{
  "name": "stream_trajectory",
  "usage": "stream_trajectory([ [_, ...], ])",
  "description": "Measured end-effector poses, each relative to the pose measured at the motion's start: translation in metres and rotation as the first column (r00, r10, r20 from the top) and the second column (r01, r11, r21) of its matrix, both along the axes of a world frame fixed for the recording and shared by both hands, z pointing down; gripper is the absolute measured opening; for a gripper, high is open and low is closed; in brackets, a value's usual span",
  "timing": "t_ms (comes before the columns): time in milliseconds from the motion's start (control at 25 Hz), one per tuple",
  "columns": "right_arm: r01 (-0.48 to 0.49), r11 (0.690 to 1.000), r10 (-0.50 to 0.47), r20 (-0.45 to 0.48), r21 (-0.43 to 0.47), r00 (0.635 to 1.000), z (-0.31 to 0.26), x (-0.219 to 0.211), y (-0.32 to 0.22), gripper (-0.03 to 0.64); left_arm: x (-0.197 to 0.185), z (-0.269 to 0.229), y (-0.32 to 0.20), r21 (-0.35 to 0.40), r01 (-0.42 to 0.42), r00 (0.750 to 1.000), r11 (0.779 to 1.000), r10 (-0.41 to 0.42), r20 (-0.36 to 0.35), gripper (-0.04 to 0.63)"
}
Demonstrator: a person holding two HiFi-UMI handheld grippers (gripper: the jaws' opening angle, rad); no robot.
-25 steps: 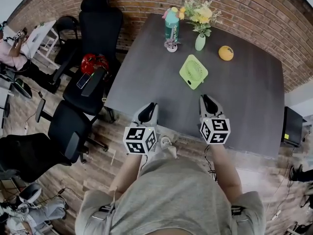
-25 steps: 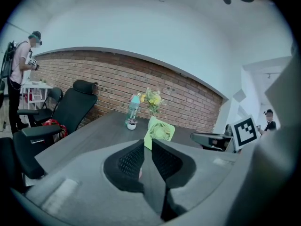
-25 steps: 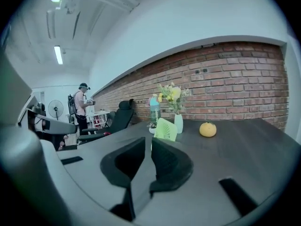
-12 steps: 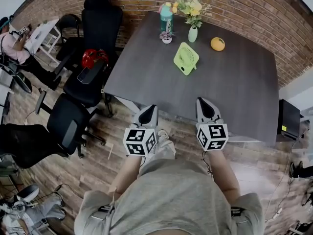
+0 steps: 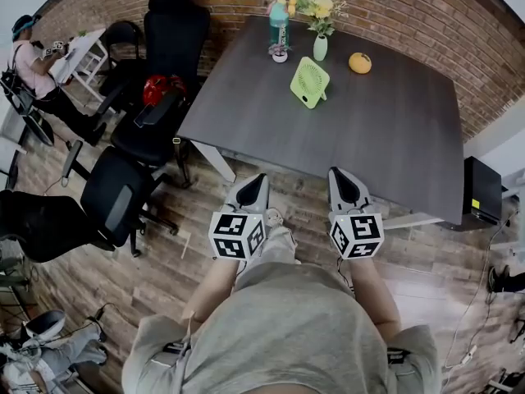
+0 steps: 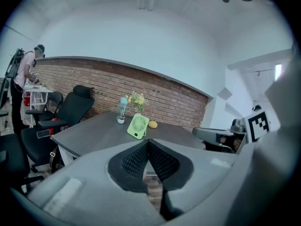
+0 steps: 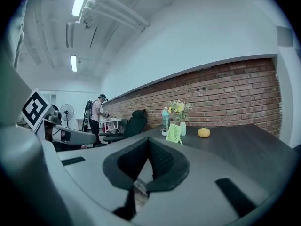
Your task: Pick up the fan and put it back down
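Left gripper [image 5: 257,177] and right gripper [image 5: 335,173] pulled back from table [image 5: 369,130], fingers [image 6: 134,161] closed, empty, one fan [image 5: 309,82] upright

We look down on a dark table [image 5: 369,138] by a brick wall [image 5: 410,6], with a teal bottle [image 5: 280,25], a vase of flowers [image 5: 320,46] and an orange fruit [image 5: 359,62] at its far edge. Black office chairs [image 5: 168,48] stand to its left, and a person [image 5: 33,60] stands beyond.
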State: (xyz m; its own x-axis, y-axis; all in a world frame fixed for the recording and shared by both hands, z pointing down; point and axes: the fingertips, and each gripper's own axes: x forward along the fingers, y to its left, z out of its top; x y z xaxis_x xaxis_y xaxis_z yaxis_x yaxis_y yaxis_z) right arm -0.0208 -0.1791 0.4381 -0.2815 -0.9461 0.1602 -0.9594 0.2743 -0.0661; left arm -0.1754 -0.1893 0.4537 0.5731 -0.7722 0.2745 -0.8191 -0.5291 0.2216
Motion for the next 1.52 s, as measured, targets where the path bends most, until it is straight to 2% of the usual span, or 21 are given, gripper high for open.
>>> stream_trajectory([
  [680, 0.037, 0.999, -0.037, 0.01, 0.022, 0.999, -0.003, -0.012, 0.077, 0.003, 0.004, 0.0, 0.067, -0.001, -0.02, 1.0, 1.0, 0.02, -0.008, 0.021],
  [1520, 0.027, 0.999, -0.028, 0.043, 0.019, 0.999, 0.0, 0.002, 0.081, 0.0, 0.019, -0.003, 0.071, 0.002, -0.024, 1.0, 1.0, 0.024, -0.007, 0.021],
])
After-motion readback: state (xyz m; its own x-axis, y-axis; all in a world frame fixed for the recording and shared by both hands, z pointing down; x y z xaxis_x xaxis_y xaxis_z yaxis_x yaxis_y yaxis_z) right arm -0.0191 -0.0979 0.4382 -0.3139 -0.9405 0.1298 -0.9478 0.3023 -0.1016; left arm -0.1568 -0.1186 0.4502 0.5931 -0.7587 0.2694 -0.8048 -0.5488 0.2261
